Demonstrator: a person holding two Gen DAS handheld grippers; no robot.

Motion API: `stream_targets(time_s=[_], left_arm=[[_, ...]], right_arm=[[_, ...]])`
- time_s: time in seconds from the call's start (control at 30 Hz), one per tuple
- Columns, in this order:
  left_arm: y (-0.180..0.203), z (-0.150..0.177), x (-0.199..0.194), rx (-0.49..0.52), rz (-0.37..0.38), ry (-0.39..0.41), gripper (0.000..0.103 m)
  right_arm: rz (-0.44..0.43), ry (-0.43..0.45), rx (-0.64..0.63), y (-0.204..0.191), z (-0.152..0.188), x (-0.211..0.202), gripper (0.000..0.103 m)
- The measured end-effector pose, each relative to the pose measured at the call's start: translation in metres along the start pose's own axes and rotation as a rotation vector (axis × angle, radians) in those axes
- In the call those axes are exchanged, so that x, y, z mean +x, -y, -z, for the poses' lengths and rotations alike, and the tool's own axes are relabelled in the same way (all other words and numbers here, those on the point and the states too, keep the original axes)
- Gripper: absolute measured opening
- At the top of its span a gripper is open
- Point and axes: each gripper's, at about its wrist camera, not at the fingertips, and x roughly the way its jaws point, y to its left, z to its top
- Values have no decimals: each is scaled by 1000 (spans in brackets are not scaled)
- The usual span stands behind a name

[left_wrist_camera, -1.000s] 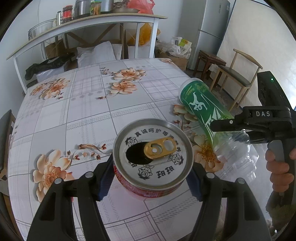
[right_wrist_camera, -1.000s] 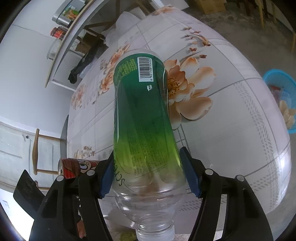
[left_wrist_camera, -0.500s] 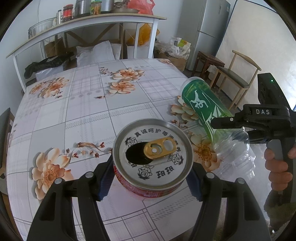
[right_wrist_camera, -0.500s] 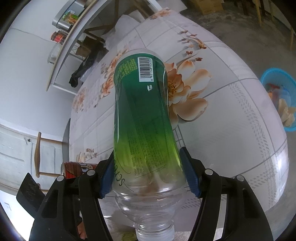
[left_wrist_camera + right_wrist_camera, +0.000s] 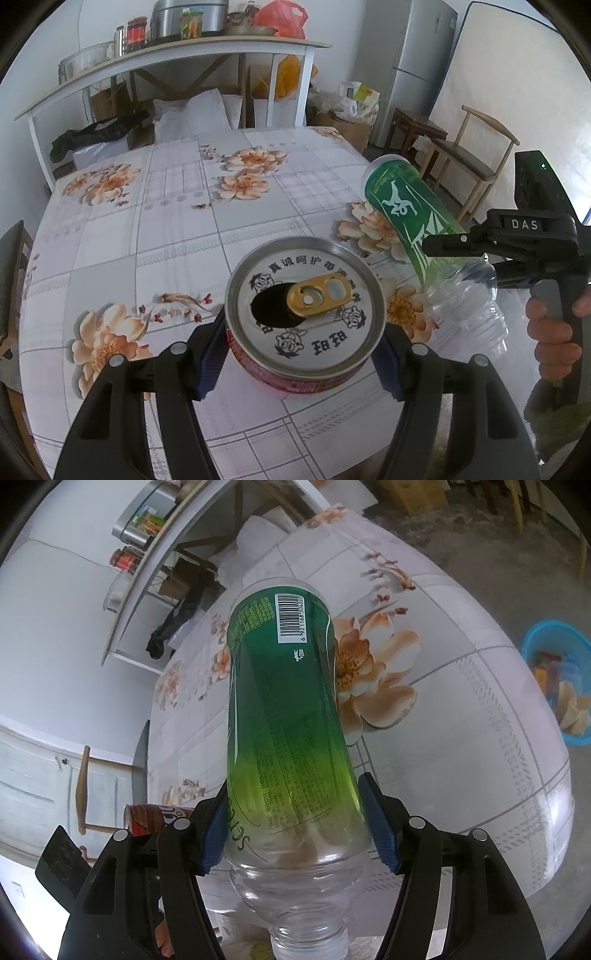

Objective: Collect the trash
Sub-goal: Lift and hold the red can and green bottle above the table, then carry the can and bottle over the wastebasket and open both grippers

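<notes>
The left gripper clamps the can upright above the table; the right gripper pinches the bottle, base pointing to 12 o'clock. The bin sits at 3 o'clock on the floor. Best carry both level, grip firm, and release only once over the bin.

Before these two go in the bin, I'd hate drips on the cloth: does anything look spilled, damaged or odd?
No spill shows on the tablecloth. The can in the left gripper is opened, its tab raised. The bottle in the right gripper points cap-end toward the camera, its cap on. Neither looks crushed.
</notes>
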Motion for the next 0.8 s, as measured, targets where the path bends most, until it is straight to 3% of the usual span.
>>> stream_targets(time_s=[0.2, 0.43, 0.67, 0.8], left_arm=[[11, -13, -9, 24, 16, 32, 66], [40, -37, -12, 84, 73, 65, 66], [88, -71, -9, 159, 208, 87, 66], [131, -93, 2, 227, 301, 69, 66]], right_arm=[[-28, 51, 18, 13, -2, -26, 62], [-30, 174, 76, 48, 0, -78, 62], [38, 355, 222, 117, 18, -151, 62], [105, 456, 339, 172, 47, -194, 62]])
